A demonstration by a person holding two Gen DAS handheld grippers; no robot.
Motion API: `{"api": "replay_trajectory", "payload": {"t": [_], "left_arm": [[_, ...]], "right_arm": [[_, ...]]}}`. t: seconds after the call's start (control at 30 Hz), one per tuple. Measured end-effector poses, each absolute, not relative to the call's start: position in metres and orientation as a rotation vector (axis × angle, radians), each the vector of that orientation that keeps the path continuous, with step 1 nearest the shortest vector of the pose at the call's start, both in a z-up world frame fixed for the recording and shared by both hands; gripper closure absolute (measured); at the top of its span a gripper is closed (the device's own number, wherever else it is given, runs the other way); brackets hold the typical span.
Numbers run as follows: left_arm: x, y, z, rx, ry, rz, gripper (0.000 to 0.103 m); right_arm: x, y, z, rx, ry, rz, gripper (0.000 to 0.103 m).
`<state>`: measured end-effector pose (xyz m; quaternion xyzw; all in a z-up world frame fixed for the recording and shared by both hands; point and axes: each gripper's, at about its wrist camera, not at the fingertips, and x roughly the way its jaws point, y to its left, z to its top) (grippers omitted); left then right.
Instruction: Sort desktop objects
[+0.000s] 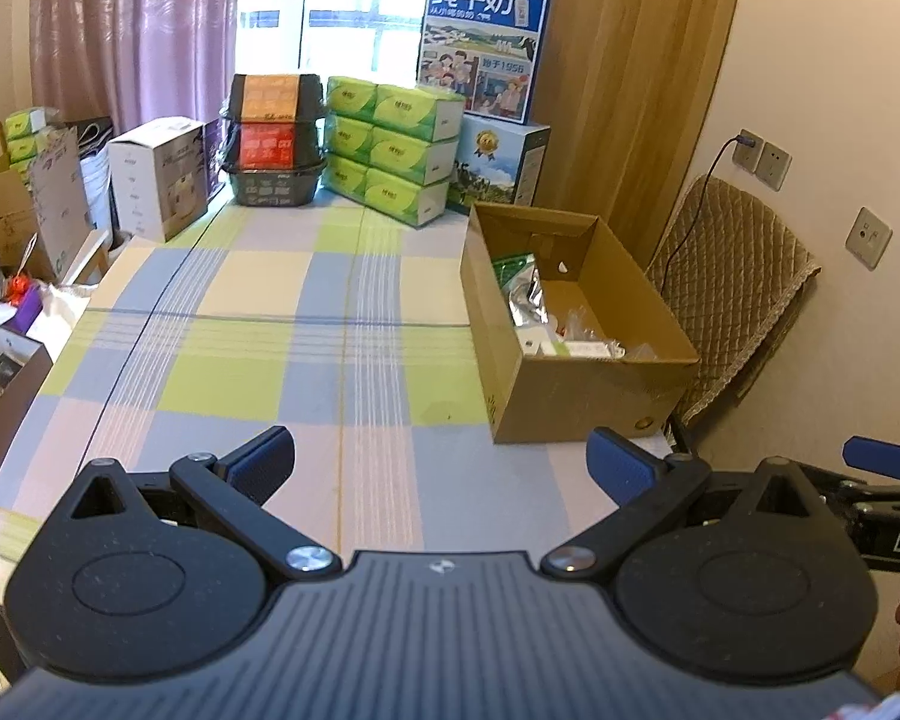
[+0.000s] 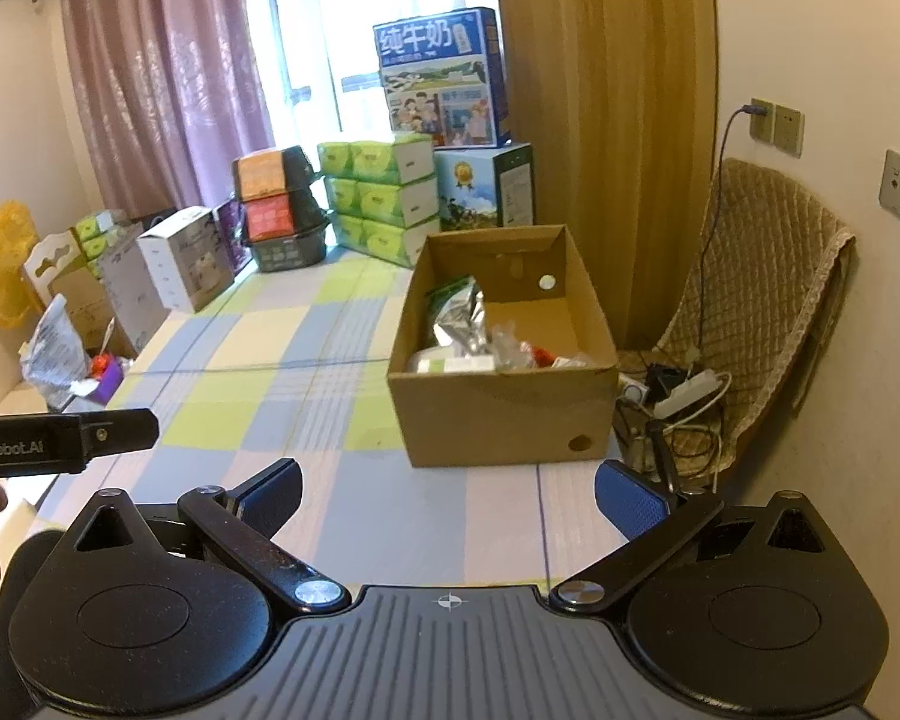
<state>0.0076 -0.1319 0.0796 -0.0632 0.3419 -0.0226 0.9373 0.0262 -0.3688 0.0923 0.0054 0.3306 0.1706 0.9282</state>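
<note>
While the checked tablecloth (image 1: 258, 324) beside the cardboard box (image 2: 498, 414) lay bare, the sorting looked nearly or wholly finished, with nothing left outside the box to collect. Inside the box sat a foil pouch (image 2: 459, 318) and small packets (image 2: 510, 354). Short of the box, the left gripper (image 1: 444, 465) and right gripper (image 2: 450, 498) hovered, fingers spread, holding nothing.

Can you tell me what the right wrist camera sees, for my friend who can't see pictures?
The open, empty right gripper hovers over a pastel checked tablecloth, facing an open brown cardboard box holding a silver foil pouch and small packets. Behind stand green tissue packs and blue milk cartons by the window.
</note>
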Motion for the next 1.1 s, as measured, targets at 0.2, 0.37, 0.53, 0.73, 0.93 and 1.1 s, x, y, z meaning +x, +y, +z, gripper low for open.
{"api": "replay_trajectory", "payload": {"t": [0.2, 0.37, 0.53, 0.73, 0.93, 1.1], "left_arm": [[-0.014, -0.13, 0.073, -0.106, 0.699, -0.027, 0.001], [-0.031, -0.129, 0.067, -0.09, 0.702, -0.019, 0.001], [-0.04, -0.127, 0.061, -0.086, 0.712, -0.021, 0.001], [-0.045, -0.126, 0.058, -0.091, 0.714, -0.021, 0.001], [-0.046, -0.127, 0.058, -0.093, 0.711, -0.021, 0.001], [-0.046, -0.125, 0.057, -0.096, 0.714, -0.02, 0.001]], "right_arm": [[0.005, -0.363, 0.092, 0.0, 0.662, 0.36, 0.002], [-0.008, -0.363, 0.089, 0.0, 0.66, 0.351, 0.002], [-0.017, -0.367, 0.082, 0.008, 0.678, 0.347, 0.002], [-0.025, -0.369, 0.08, 0.01, 0.679, 0.338, 0.002], [-0.027, -0.366, 0.082, 0.005, 0.67, 0.347, 0.002], [-0.026, -0.364, 0.081, 0.005, 0.673, 0.347, 0.002]]}}
